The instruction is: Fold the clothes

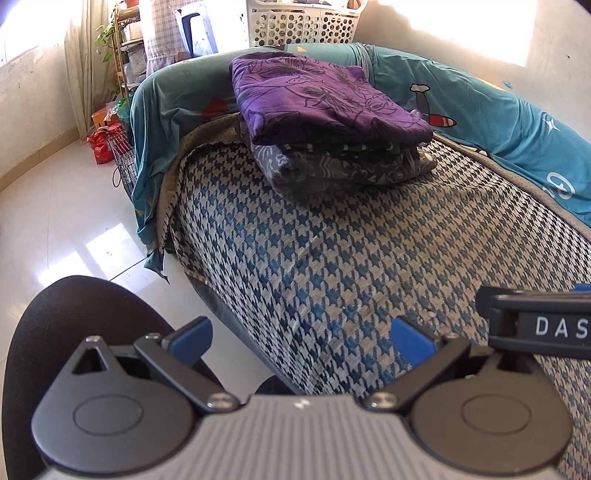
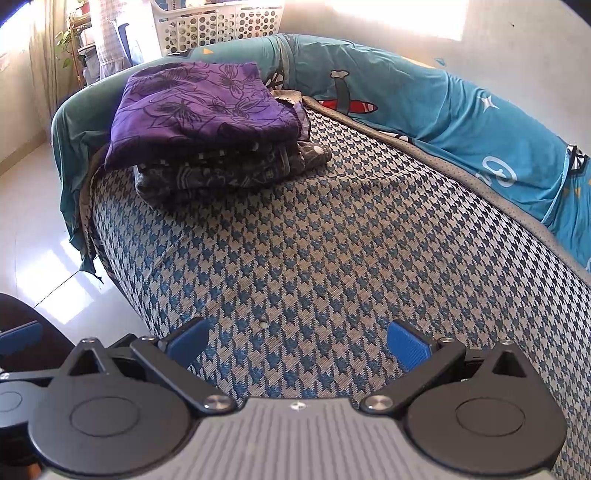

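A folded purple floral garment tops a stack of folded grey patterned clothes at the far end of a houndstooth-covered sofa seat. My left gripper is open, low over the seat's near edge, with nothing between its blue pads. My right gripper is also open and empty, over the seat near its front. In the left wrist view the right gripper's body shows at the right edge. Both grippers are well short of the stack.
A teal printed sheet covers the sofa's back and far armrest. A white perforated laundry basket stands beyond it. A shiny tiled floor lies left, with a red bag and a plant shelf. A dark rounded shape is close at left.
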